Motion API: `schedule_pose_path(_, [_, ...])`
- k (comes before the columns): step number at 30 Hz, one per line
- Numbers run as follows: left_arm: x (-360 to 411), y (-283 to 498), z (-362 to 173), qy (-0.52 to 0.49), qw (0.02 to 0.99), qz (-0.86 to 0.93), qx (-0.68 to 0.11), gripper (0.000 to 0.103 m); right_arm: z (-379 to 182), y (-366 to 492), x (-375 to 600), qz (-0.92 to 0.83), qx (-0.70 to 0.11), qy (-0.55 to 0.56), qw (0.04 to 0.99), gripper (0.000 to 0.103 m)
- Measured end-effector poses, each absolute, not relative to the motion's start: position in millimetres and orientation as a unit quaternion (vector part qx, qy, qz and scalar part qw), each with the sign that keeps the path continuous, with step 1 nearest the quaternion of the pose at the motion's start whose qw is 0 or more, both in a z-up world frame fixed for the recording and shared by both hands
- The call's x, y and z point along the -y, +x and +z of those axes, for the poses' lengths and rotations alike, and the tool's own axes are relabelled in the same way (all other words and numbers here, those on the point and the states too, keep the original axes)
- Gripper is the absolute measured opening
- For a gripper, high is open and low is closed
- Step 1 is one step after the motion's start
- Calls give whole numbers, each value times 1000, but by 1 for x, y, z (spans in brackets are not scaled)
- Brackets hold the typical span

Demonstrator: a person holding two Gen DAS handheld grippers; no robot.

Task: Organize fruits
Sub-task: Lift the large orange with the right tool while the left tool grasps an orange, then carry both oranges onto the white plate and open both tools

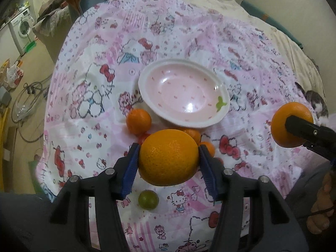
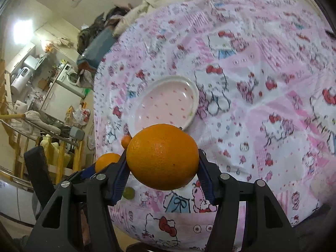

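Note:
My left gripper (image 1: 168,157) is shut on a large orange (image 1: 168,157), held above the pink patterned cloth just in front of the pink bowl (image 1: 210,121). My right gripper (image 2: 162,159) is shut on a second large orange (image 2: 162,157); it also shows in the left wrist view (image 1: 281,124), to the right of the bowl. The bowl (image 2: 193,92) holds nothing. Small tangerines (image 1: 138,120) lie by the bowl's near rim, some hidden behind the held orange. A small green fruit (image 1: 148,200) lies on the cloth below my left gripper.
The cloth (image 1: 189,31) covers a bed. A cat (image 1: 317,103) lies at the bed's right edge. The floor at left has a washing machine (image 1: 22,27), bags and cables.

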State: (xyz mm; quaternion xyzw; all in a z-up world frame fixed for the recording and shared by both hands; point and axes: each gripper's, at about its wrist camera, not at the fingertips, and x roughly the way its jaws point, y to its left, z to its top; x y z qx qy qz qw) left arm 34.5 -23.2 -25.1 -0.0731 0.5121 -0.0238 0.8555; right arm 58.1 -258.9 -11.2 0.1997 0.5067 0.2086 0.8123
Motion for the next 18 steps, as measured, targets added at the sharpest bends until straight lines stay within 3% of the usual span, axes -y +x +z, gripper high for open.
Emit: schedule_pose_path(18, [0,105,5,-43,860,-38,-507,52,-2,140,248,199,-501,168,825,62])
